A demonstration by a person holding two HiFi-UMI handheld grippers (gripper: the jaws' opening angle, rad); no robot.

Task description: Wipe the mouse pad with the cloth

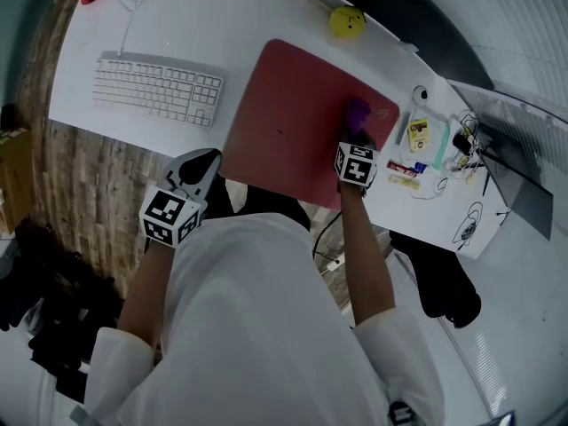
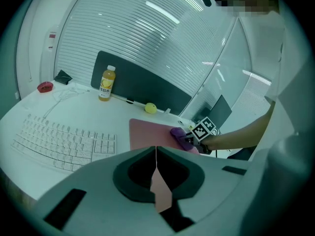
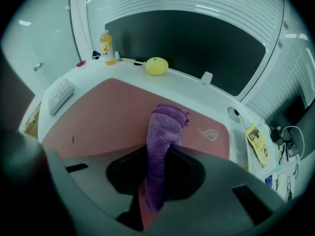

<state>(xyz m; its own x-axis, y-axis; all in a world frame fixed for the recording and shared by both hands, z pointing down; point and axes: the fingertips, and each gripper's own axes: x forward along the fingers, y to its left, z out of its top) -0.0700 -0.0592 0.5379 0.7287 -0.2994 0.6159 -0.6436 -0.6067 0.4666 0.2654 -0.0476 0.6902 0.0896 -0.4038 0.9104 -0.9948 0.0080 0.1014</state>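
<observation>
The right tool [image 3: 158, 154] is clamped on the purple cloth [image 3: 166, 124], which lies on the mouse pad [image 3: 103, 117]. The left tool [image 2: 156, 156], jaws together and holding nothing, is beside the pad's near left corner.

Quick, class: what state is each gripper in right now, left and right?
Left gripper: closed, holding nothing.
Right gripper: closed on the purple cloth, which lies on the mouse pad.

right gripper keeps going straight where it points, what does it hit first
Probably the pink mouse pad, which its purple cloth seems to touch already; skimming over it, the yellow round object at the desk's back comes next.
</observation>
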